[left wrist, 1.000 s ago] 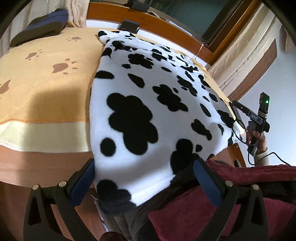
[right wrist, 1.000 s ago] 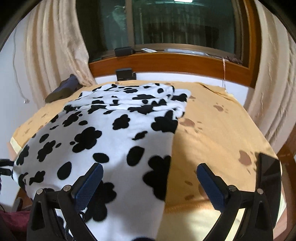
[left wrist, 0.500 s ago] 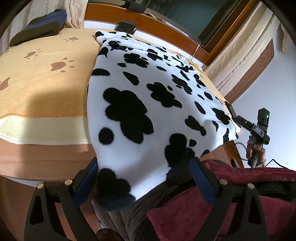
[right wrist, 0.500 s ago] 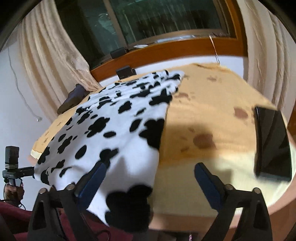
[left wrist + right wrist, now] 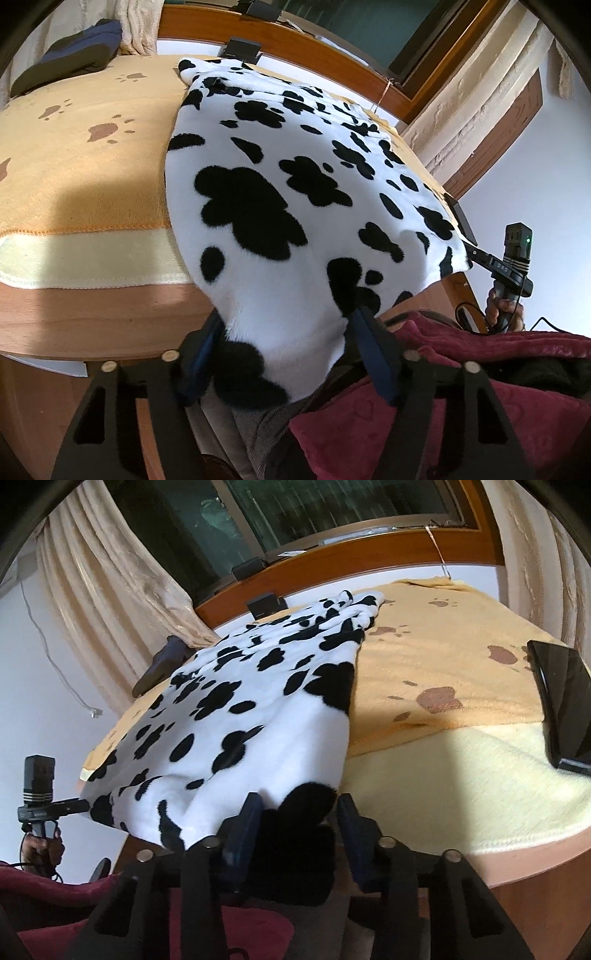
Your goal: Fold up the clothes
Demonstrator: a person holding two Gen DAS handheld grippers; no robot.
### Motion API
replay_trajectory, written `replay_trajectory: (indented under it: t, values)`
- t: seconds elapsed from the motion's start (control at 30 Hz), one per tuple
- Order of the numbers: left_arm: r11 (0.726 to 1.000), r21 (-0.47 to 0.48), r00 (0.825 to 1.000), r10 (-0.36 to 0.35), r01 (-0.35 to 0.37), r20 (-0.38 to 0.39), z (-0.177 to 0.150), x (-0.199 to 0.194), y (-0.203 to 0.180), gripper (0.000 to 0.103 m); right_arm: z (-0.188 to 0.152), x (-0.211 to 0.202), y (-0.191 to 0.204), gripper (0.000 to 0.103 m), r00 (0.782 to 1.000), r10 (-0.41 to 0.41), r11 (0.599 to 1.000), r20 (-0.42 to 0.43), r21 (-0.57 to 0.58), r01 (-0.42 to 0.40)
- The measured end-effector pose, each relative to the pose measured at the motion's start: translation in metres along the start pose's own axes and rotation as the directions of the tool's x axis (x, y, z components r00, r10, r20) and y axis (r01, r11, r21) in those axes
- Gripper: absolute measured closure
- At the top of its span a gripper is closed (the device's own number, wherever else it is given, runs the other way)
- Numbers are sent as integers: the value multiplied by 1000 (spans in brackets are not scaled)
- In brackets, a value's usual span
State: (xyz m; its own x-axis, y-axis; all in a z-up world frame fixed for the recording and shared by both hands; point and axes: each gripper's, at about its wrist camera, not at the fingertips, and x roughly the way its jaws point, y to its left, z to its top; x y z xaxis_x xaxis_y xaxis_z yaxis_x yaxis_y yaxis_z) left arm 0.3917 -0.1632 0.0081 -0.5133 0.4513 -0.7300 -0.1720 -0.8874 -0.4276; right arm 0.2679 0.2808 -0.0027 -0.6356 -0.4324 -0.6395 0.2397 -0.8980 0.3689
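A white fleece garment with black cow spots (image 5: pixel 295 192) lies spread over the table, its near hem hanging over the front edge. It also shows in the right wrist view (image 5: pixel 240 716). My left gripper (image 5: pixel 284 350) is closed around the hem's left corner. My right gripper (image 5: pixel 299 823) is closed around the hem's right corner, on a black patch. Each gripper shows in the other's view, the right one (image 5: pixel 476 254) and the left one (image 5: pixel 74 806), at the hem's far ends.
An orange paw-print blanket (image 5: pixel 74 158) covers the wooden table (image 5: pixel 110 314). A black phone (image 5: pixel 561 701) lies on the blanket's right side. Dark folded clothes (image 5: pixel 70 62) sit at the back left. A window sill, curtains (image 5: pixel 110 572) and a small black box (image 5: pixel 266 603) are behind.
Both grippers have dropped to the table's front edge and closed from wide open onto the hem corners of the garment.
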Motion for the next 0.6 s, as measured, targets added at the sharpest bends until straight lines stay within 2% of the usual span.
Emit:
replay_trajectory:
  t: [0.2, 0.27, 0.37, 0.4, 0.43, 0.53, 0.6]
  values:
    - [1000, -1, 1000, -6, 6, -11, 1, 2, -1, 41, -1, 1, 0, 60, 999, 31, 999, -11, 32, -30]
    - [1000, -10, 1000, -8, 7, -12, 1, 3, 1, 55, -2, 2, 2, 60, 1000, 26, 999, -8, 27, -26]
    - [998, -41, 999, -38, 38, 2, 2, 2, 6, 70, -2, 1, 6, 72, 999, 41, 999, -1, 12, -41]
    - [997, -49, 999, -52, 53, 14, 3, 1, 6, 72, -1, -1, 7, 83, 998, 57, 998, 9, 11, -57]
    - [996, -57, 997, -66, 68, 26, 4, -1, 7, 75, 1, -3, 8, 88, 997, 73, 997, 21, 11, -73]
    - [990, -53, 988, -126, 131, 95, 11, -14, 2, 78, 13, -15, 8, 90, 985, 148, 988, 85, 26, -151]
    - [984, -41, 974, -168, 176, 155, 20, -27, -2, 79, 23, -24, 9, 91, 974, 193, 980, 117, 28, -198]
